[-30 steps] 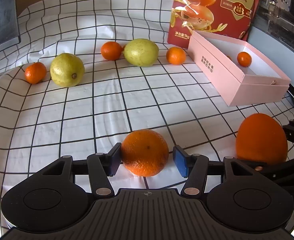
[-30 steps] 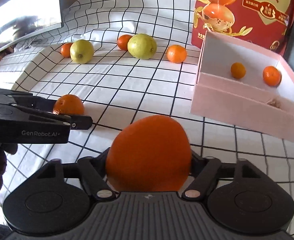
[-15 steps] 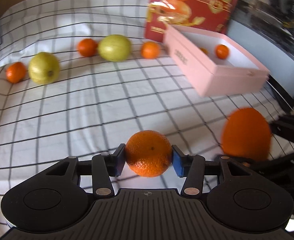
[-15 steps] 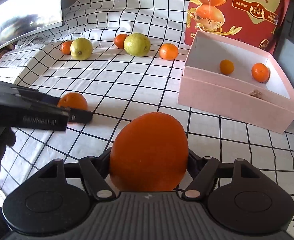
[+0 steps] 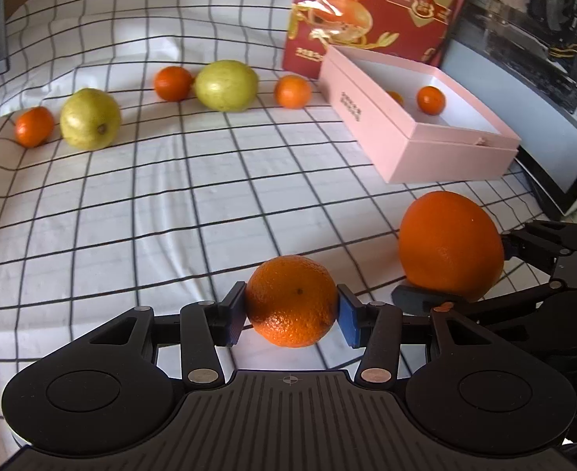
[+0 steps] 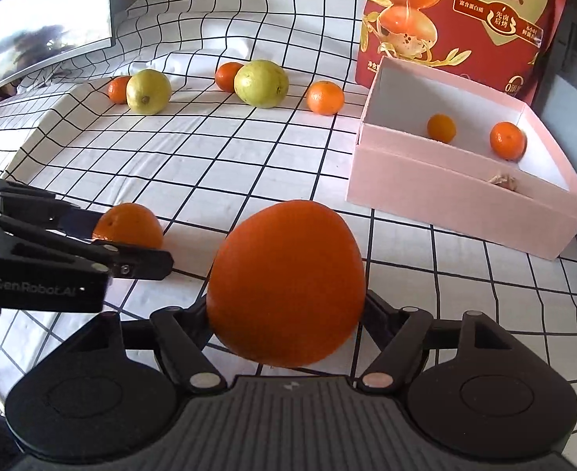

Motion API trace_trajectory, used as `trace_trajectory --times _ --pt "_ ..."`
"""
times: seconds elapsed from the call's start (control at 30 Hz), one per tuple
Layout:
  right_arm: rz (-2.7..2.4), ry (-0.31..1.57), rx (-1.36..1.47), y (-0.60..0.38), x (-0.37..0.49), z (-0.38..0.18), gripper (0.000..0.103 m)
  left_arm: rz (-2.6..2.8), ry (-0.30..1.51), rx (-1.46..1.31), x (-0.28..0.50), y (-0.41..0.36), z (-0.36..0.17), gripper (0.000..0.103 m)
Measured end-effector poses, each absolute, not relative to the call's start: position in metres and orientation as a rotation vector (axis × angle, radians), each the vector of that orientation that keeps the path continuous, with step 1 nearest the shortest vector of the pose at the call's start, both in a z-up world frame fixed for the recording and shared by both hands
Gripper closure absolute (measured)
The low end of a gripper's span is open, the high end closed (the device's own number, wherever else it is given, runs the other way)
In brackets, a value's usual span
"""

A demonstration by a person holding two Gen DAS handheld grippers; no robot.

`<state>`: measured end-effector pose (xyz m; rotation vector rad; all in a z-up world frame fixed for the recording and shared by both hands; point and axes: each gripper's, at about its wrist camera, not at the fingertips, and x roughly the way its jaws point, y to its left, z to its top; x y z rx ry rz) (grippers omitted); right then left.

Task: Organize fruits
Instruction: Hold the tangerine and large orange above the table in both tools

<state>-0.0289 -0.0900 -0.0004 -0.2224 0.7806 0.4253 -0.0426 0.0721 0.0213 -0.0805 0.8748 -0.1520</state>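
Note:
My left gripper [image 5: 291, 314] is shut on a medium orange [image 5: 291, 300] and holds it just above the checked cloth; it also shows in the right wrist view [image 6: 128, 224]. My right gripper [image 6: 286, 314] is shut on a large orange [image 6: 286, 282], seen at the right in the left wrist view [image 5: 451, 249]. An open pink box [image 6: 457, 196] at the right holds two small tangerines [image 6: 441, 127] [image 6: 507, 139]. Along the back lie two yellow-green fruits [image 5: 225, 85] [image 5: 90, 119] and three small tangerines [image 5: 172, 83] [image 5: 293, 91] [image 5: 34, 126].
A red printed bag [image 6: 457, 19] stands behind the box. A monitor [image 6: 41, 19] sits at the back left, and a dark screen [image 5: 523, 62] runs along the right edge. The cloth [image 5: 170, 204] rises over a step at the left.
The left gripper closed on the medium orange and lifted it slightly. Both grippers with their oranges moved forward toward the pink box.

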Motion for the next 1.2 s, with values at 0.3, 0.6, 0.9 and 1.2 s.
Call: trace_trajectory --times 0.3,0.6,0.9,1.2 --pt "0.438 0.817 -0.189 -0.088 -0.026 0.003 0.025 -0.113 0.87 -0.094 -0.042 0.081 0.021 0.05" --pt "0.435 0.767 -0.138 -0.098 -0.035 0.028 0.024 -0.075 0.896 -0.052 -0.039 0.078 0.021 0.05" --pt "0.423 0.796 -0.123 -0.101 -0.035 0.025 0.021 -0.083 0.892 -0.051 -0.041 0.079 0.021 0.05" --pt "0.433 0.826 -0.179 -0.104 -0.046 0.018 0.019 -0.08 0.891 -0.054 -0.041 0.079 0.022 0.05"
